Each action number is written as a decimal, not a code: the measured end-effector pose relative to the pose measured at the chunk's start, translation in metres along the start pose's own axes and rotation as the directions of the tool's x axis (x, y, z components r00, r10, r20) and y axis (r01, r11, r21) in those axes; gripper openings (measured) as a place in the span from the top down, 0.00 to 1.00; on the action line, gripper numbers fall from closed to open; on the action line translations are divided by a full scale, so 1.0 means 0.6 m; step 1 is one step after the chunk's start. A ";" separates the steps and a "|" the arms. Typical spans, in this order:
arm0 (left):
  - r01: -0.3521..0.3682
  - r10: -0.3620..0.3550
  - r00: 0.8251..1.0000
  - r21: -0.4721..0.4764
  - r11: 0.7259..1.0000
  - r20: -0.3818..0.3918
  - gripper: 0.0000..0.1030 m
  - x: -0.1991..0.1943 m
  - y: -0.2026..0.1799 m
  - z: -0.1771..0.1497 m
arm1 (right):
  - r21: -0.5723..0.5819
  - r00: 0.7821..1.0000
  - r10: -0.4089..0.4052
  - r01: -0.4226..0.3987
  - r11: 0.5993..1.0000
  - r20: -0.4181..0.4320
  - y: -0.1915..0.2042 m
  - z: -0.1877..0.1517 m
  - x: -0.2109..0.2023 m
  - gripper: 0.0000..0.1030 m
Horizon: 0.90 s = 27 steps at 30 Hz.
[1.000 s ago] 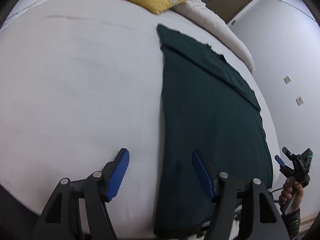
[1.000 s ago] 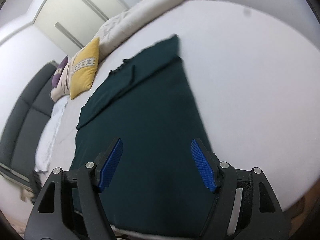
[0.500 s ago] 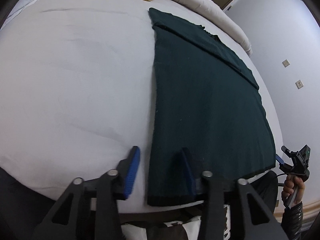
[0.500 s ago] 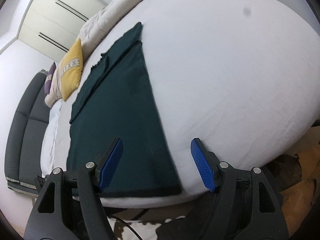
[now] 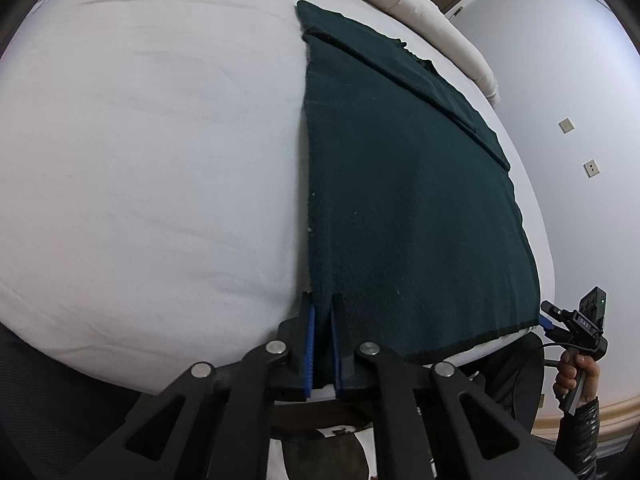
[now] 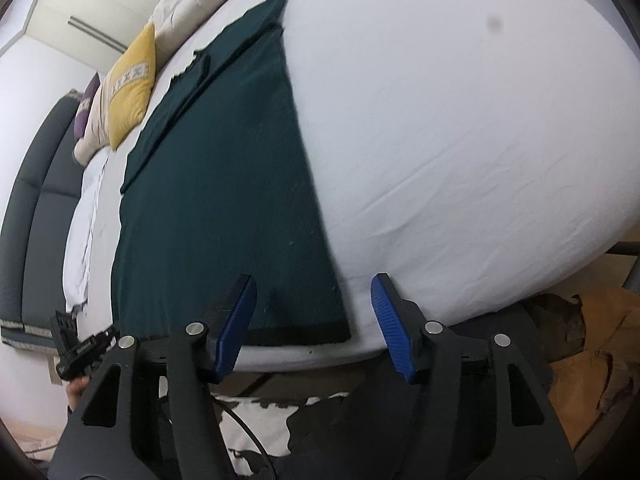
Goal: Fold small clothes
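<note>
A dark green garment (image 5: 404,184) lies flat on the white bed (image 5: 140,160), its hem at the near edge. My left gripper (image 5: 322,312) is shut on the garment's near left corner. In the right wrist view the same garment (image 6: 224,184) lies flat, and my right gripper (image 6: 312,300) is open, its fingers on either side of the near right corner, just above the hem. The right gripper also shows in the left wrist view (image 5: 576,320), at the garment's right corner.
A yellow pillow (image 6: 132,84) and a rolled beige duvet (image 6: 188,8) lie at the bed's far end. A dark headboard (image 6: 36,208) stands at the left. The bed edge runs just below the hem. Brown cloth (image 6: 592,344) lies on the floor at the right.
My left gripper has closed on the garment's near left corner. Both grippers have drawn back to the near hem; the right one stays open around the right corner.
</note>
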<state>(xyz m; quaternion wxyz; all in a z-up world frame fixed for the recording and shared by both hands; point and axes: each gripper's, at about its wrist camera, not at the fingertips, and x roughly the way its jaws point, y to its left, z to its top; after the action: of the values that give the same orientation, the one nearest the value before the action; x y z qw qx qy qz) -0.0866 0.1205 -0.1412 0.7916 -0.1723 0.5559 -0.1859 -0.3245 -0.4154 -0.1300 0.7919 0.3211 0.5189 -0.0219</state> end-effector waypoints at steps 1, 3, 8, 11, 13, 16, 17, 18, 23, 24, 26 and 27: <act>0.000 0.000 1.000 -0.001 1.000 0.001 0.93 0.000 0.000 0.000 | -0.007 1.000 0.001 -0.001 1.000 -0.005 0.001 -0.001 0.002 0.46; 0.002 -0.002 1.000 -0.002 1.000 0.004 0.94 0.001 -0.003 0.001 | -0.006 1.000 0.017 -0.017 1.000 -0.015 0.001 -0.001 0.005 0.57; 0.015 -0.015 1.000 -0.004 1.000 0.002 0.94 -0.004 -0.001 -0.002 | 0.023 0.996 0.082 -0.081 0.996 -0.042 -0.010 -0.008 0.017 0.89; 0.028 -0.028 1.000 -0.011 1.000 0.004 0.94 -0.009 0.003 -0.003 | 0.031 0.992 0.125 -0.125 0.992 -0.019 -0.011 -0.013 0.011 0.93; 0.042 -0.041 0.999 -0.018 0.999 0.008 0.94 -0.013 0.004 -0.003 | 0.025 0.991 0.136 -0.136 0.990 -0.007 -0.010 -0.014 0.007 0.94; 0.064 -0.064 0.998 -0.023 0.998 0.017 0.94 -0.023 0.003 0.000 | 0.019 0.984 0.178 -0.179 0.984 0.026 -0.005 -0.010 -0.010 0.94; 0.073 -0.072 0.997 -0.027 0.997 0.022 0.94 -0.026 0.002 0.000 | 0.016 0.978 0.204 -0.205 0.979 0.048 -0.001 -0.007 -0.020 0.94; 0.092 -0.091 0.995 -0.038 0.995 0.027 0.94 -0.031 0.002 0.002 | 0.016 0.973 0.223 -0.224 0.974 0.065 0.000 -0.003 -0.028 0.94; 0.208 -0.201 0.976 -0.086 0.974 0.081 0.95 -0.064 0.003 0.021 | 0.007 0.944 0.301 -0.305 0.952 0.131 0.018 0.025 -0.059 0.94; 0.228 -0.219 0.971 -0.090 0.970 0.094 0.95 -0.070 0.001 0.026 | 0.002 0.942 0.305 -0.309 0.951 0.136 0.023 0.031 -0.062 0.94; 0.270 -0.258 0.959 -0.104 0.957 0.119 0.95 -0.079 -0.002 0.038 | -0.006 0.932 0.328 -0.331 0.944 0.150 0.035 0.046 -0.066 0.94; 0.300 -0.284 0.949 -0.118 0.947 0.136 0.95 -0.084 -0.004 0.046 | -0.010 0.926 0.340 -0.343 0.939 0.161 0.042 0.053 -0.068 0.94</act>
<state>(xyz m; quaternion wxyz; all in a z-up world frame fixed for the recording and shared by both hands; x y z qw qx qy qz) -0.0765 0.1448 -0.0902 0.7730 -0.3174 0.4880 -0.2522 -0.3084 -0.4247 -0.0755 0.8197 0.4112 0.3896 0.0858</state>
